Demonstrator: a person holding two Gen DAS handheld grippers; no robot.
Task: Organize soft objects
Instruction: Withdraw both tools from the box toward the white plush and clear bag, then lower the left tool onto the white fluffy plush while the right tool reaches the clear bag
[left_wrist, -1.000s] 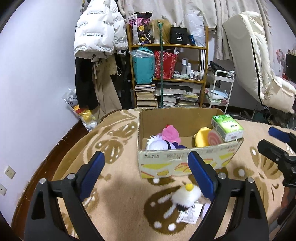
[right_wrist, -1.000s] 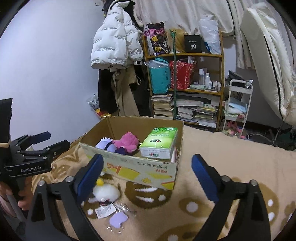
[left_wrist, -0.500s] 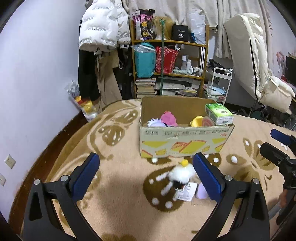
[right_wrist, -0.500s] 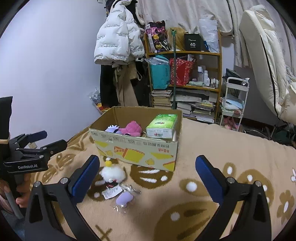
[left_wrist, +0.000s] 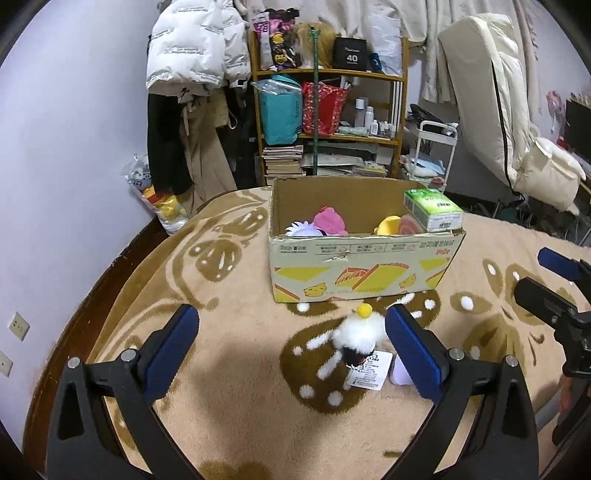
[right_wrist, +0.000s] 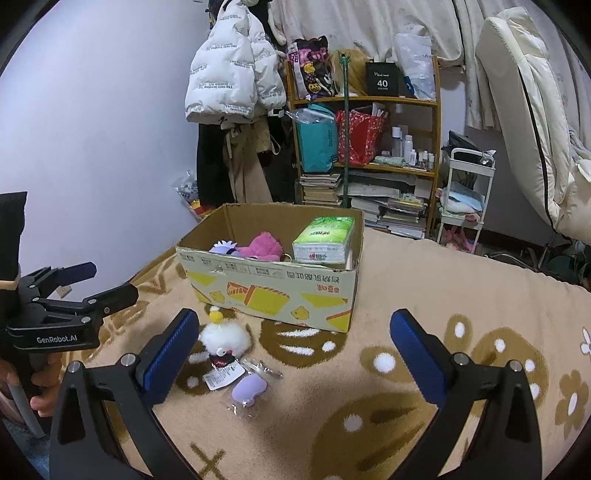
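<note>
Our left gripper (left_wrist: 291, 349) has its blue-padded fingers spread wide over the tan blanket with brown floral print (left_wrist: 229, 369), nothing between the pads. Our right gripper (right_wrist: 290, 350) is spread just as wide, also empty. Closest on the blanket: a small lilac bean-shaped pouch (right_wrist: 249, 388), then just beyond it a fluffy white plush keychain with a yellow pompom (left_wrist: 357, 334) and a paper tag, lying just in front of the box. Next, the open cardboard box with yellow cheese graphics (left_wrist: 364, 269), holding a pink plush (left_wrist: 330, 222), a white-and-purple plush (left_wrist: 303, 229), a yellow plush (left_wrist: 388, 225) and a green tissue pack (left_wrist: 433, 209) propped at its right end. Behind: a cluttered wooden shelf (left_wrist: 332, 107), a hanging white puffer jacket (left_wrist: 195, 48).
</note>
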